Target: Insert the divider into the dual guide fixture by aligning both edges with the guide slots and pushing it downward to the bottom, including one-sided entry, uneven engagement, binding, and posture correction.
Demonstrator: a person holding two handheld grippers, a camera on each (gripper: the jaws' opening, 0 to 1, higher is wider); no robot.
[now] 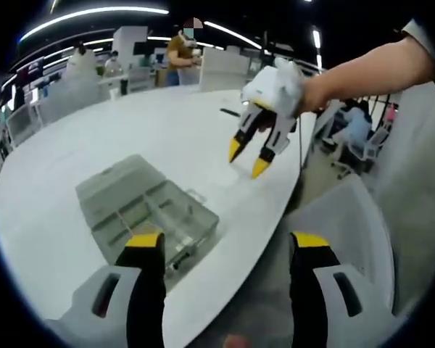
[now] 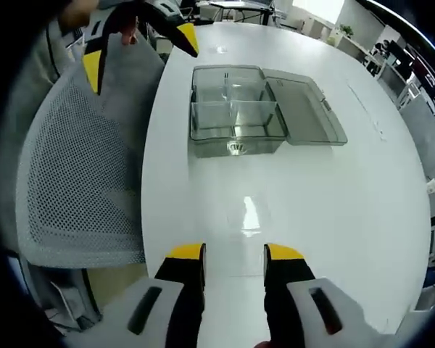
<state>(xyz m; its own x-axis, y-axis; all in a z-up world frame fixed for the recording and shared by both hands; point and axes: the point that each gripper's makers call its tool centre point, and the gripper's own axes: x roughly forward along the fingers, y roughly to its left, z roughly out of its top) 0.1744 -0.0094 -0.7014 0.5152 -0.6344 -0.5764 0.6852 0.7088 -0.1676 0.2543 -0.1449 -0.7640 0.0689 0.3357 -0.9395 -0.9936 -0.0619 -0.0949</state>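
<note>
Left gripper view: my left gripper (image 1: pixel 228 250) hangs over the table's (image 1: pixel 94 181) near edge, jaws spread wide, nothing between them. The clear fixture box (image 1: pixel 148 206) sits just beyond the left jaw, close to that edge, lid laid open. Across from it, my right gripper (image 1: pixel 248 158) hovers above the table, arm reaching in from the right, tips pointing down, parted and empty.

Right gripper view: right gripper (image 2: pixel 234 252) jaws narrowly apart, empty. The box (image 2: pixel 235 109) lies ahead by the table's (image 2: pixel 333 217) left edge, beside a mesh chair (image 2: pixel 80 181). I cannot pick out the divider.
</note>
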